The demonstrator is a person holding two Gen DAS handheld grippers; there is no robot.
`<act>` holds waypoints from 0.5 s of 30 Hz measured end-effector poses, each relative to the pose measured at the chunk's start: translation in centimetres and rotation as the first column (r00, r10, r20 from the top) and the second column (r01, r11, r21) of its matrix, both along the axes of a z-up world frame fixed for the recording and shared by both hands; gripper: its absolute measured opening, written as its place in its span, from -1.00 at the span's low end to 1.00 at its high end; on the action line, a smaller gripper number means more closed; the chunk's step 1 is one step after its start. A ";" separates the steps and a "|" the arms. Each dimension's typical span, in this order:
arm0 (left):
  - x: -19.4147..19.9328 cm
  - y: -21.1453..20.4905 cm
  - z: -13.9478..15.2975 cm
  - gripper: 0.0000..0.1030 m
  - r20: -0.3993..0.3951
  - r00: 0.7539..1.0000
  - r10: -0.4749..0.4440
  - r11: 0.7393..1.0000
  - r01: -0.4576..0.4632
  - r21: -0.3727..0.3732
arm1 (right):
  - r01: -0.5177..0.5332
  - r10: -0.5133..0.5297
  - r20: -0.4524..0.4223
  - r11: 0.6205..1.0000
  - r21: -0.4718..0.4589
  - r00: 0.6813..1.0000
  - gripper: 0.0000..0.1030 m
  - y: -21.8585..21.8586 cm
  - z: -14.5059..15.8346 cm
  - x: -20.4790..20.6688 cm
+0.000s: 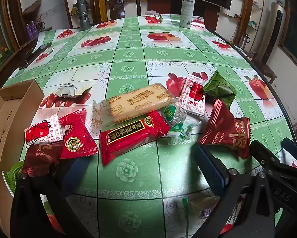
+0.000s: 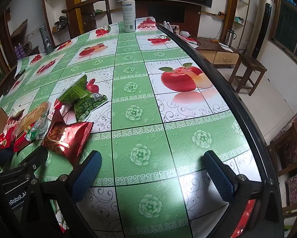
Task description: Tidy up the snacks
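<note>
I am hovering the left gripper [image 1: 144, 170] and right gripper [image 2: 152, 170] — both released, empty — before picking the long red foil snack packet [image 1: 131, 136] for the brown cardboard box [image 1: 7, 123].

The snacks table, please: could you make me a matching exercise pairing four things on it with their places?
Things:
1. spray bottle
2. cardboard box
3. biscuit pack
4. flashlight

Places:
A. middle of the snack pile
B. far edge, right
C. far edge, left
D. left edge of the table

Pairs: 1-B, 2-D, 3-A, 4-C
</note>
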State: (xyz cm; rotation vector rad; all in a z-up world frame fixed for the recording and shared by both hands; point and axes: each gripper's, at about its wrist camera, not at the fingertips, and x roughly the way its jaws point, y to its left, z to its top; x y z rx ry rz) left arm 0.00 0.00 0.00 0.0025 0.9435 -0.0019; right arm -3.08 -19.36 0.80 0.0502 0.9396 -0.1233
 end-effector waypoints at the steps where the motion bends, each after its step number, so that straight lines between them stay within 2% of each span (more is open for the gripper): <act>1: 0.0 0.0 0.0 1.00 0.000 1.000 0.000 1.000 0.000 0.000 | 0.000 0.000 0.000 1.000 0.000 1.000 1.00 0.0 0.0 0.0; 15: 0.0 0.0 0.0 1.00 0.000 1.000 0.000 1.000 0.000 0.001 | 0.032 -0.032 0.001 0.999 0.003 0.999 1.00 0.2 0.0 0.2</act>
